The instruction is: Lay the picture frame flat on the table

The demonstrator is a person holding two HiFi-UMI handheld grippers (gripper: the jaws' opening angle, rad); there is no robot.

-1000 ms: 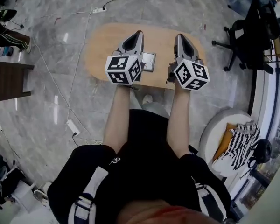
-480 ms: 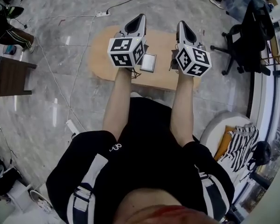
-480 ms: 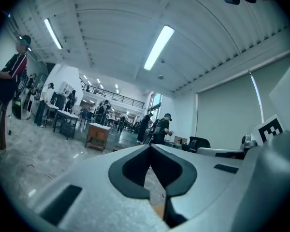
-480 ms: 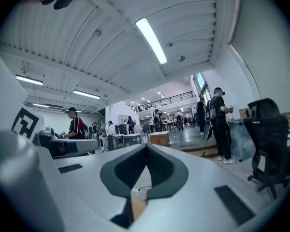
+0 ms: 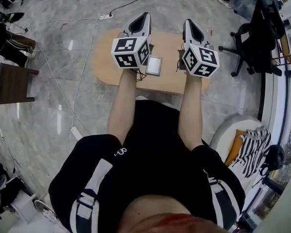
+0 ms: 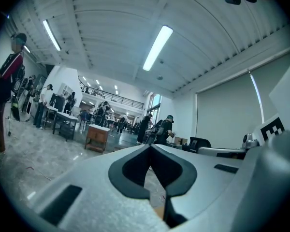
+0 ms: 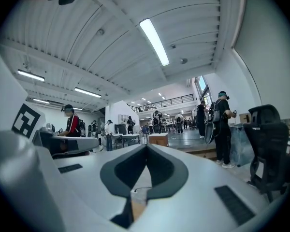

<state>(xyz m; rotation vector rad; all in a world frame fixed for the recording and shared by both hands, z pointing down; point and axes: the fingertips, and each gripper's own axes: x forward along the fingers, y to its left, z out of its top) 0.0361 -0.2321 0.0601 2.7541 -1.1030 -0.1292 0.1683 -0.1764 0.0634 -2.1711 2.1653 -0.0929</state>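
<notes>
The picture frame (image 5: 153, 66) sits near the near edge of the oval wooden bench (image 5: 104, 62), about midway along that edge. From the head view its pale face shows almost whole. I judge that it lies face-up or leans far back, but I cannot tell whether it is fully flat.

The left gripper (image 5: 146, 16) has its fingers (image 6: 130, 170) clenched tip to tip with nothing between them. The right gripper (image 5: 187, 22) is likewise closed and empty. Both reach out over the bench's far edge and aim at the room beyond, so neither gripper view shows the frame.

The frame lies between the two grippers, back toward the person from both sets of fingertips. It is just beside the left gripper's marker cube and a little apart from the right one, so the left hand is the nearer. The frame looks close to square, slightly longer from the near edge toward the far edge, and its sides are turned a little off the near edge.

If it does need pressing down, either hand would first have to draw back and tip downward to bring its fingers over the frame.
</notes>
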